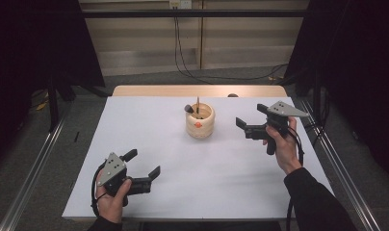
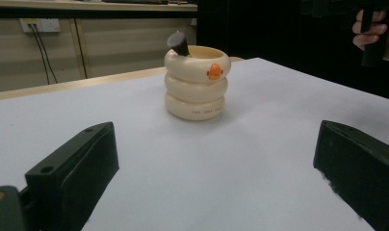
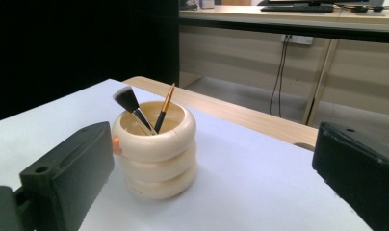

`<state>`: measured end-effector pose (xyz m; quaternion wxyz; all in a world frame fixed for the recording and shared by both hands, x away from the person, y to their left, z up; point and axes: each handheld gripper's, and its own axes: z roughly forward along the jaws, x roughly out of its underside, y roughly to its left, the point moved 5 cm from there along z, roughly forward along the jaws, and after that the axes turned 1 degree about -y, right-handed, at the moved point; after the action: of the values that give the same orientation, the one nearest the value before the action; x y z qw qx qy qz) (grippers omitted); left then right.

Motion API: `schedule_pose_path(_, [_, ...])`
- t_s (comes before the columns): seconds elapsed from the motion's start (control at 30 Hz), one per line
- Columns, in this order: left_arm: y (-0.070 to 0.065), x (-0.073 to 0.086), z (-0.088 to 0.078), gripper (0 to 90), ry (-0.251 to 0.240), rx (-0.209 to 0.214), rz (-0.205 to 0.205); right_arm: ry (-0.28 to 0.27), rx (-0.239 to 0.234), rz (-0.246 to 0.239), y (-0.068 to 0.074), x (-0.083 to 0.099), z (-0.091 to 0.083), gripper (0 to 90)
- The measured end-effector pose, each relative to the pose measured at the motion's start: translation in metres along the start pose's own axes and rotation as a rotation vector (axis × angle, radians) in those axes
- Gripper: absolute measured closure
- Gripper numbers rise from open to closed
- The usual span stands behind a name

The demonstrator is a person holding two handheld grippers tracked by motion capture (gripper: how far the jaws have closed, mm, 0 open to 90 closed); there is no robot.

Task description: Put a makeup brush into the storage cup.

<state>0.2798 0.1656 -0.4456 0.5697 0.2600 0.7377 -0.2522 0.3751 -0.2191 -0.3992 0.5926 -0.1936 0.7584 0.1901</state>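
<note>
A cream ring-stacked holder [image 1: 200, 121] with an orange duck beak stands at the back middle of the white table [image 1: 149, 125]. In the right gripper view the holder [image 3: 155, 149] contains a black makeup brush [image 3: 129, 104] and a thin gold-handled brush [image 3: 164, 107]. In the left gripper view the holder [image 2: 196, 83] shows its beak and the dark brush head [image 2: 178, 43]. My left gripper [image 1: 143, 163] rests near the front left, open and empty. Held just right of the holder, my right gripper [image 1: 250, 116] is open and empty too.
A wooden strip [image 1: 197, 91] runs along the table's far edge. Metal rails [image 1: 36, 163] flank both sides of the table. Cables [image 1: 183, 57] hang from a wall socket behind. Bare white surface lies between the grippers and the holder.
</note>
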Motion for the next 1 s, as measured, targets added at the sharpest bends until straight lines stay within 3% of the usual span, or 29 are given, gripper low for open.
schedule_pose_path(0.27, [0.000,0.000,-0.001,1.7,0.004,-0.003,0.009,-0.013,0.023,-0.006,0.001,0.007,-0.023,0.0])
schedule_pose_path(1.0, [-0.003,0.000,-0.001,1.6,0.002,0.002,0.013,-0.002,0.055,0.056,-0.001,0.048,-0.080,0.3])
